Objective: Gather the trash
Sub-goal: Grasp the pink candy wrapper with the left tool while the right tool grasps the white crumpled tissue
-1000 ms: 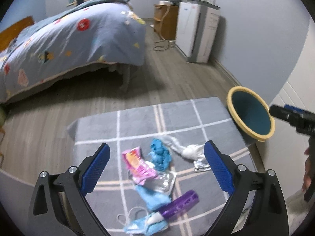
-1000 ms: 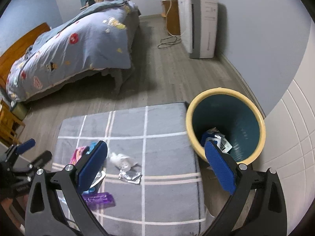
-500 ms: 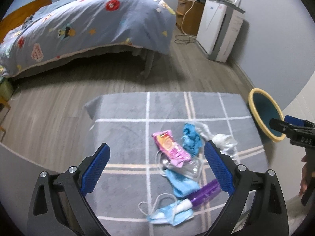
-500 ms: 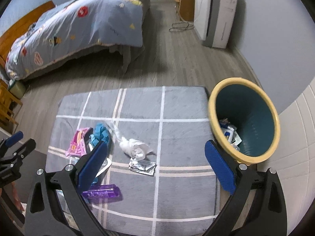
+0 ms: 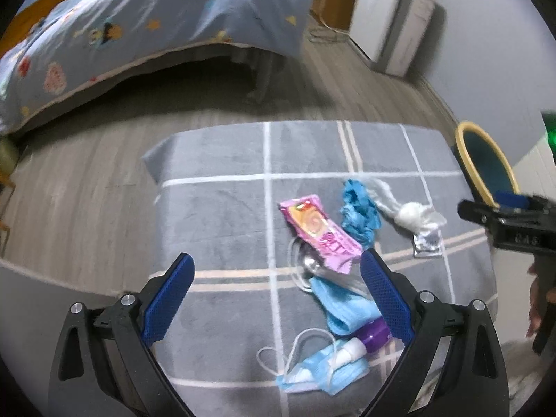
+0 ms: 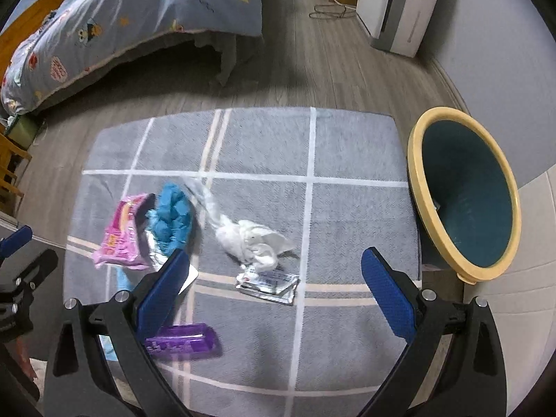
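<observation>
Trash lies on a grey plaid rug [image 5: 215,215] [image 6: 347,229]: a pink wrapper [image 5: 319,232] [image 6: 121,236], a crumpled blue glove [image 5: 359,213] [image 6: 172,219], a white tissue wad [image 5: 411,213] [image 6: 250,239], a silver sachet [image 5: 427,243] [image 6: 269,283], a purple tube [image 5: 373,335] [image 6: 182,342] and a blue face mask [image 5: 323,368]. A yellow-rimmed teal bin [image 5: 486,166] [image 6: 465,194] stands off the rug's right edge. My left gripper [image 5: 278,295] hovers open above the pile. My right gripper [image 6: 274,295] hangs open above the sachet and tissue.
A bed with a blue patterned quilt [image 5: 139,27] [image 6: 139,10] stands behind the rug. A white appliance [image 5: 392,17] [image 6: 399,3] stands by the far wall, with a cable on the wood floor. A tiled wall [image 6: 535,243] rises right of the bin.
Both grippers have tilted down and moved closer over the rug, so the trash looks larger. Nothing was taken hold of; both stay open.
</observation>
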`<control>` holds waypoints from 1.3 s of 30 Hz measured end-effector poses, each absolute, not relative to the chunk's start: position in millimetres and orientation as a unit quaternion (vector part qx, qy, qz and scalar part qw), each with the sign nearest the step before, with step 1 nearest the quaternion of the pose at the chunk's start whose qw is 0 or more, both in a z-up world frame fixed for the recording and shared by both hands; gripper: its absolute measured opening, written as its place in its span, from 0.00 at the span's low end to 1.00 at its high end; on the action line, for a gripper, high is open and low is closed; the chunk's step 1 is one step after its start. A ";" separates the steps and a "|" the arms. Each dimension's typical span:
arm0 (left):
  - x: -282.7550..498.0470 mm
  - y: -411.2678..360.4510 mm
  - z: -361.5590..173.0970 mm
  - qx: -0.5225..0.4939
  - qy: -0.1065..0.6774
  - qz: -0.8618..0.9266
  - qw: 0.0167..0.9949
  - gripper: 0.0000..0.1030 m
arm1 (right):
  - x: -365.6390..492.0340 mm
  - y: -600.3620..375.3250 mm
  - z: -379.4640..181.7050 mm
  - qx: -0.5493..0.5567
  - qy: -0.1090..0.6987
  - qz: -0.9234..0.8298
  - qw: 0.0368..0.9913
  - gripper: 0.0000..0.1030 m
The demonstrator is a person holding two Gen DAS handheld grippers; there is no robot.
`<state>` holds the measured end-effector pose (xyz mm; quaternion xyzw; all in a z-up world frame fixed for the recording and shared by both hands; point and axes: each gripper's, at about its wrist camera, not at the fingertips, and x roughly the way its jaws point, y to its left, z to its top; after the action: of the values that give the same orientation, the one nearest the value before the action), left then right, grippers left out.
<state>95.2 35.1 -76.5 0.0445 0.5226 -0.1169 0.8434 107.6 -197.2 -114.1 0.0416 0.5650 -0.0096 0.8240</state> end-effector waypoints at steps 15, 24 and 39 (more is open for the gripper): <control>112.1 14.7 -103.1 0.069 0.549 -0.114 0.825 0.93 | 128.1 -190.8 -171.9 0.058 0.626 0.058 0.775 0.13; 119.0 -11.4 -117.4 0.060 0.559 -0.148 0.813 0.91 | 125.4 -219.7 -136.3 0.125 0.573 0.044 0.809 0.04; 119.7 -20.5 -128.8 0.053 0.583 -0.172 0.792 0.08 | 127.0 -205.6 -167.6 0.101 0.628 0.050 0.770 0.54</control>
<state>119.7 -20.5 -128.8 0.0528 0.5828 -0.1724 0.7923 127.0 -205.6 -167.6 0.1009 0.6281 0.0503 0.7699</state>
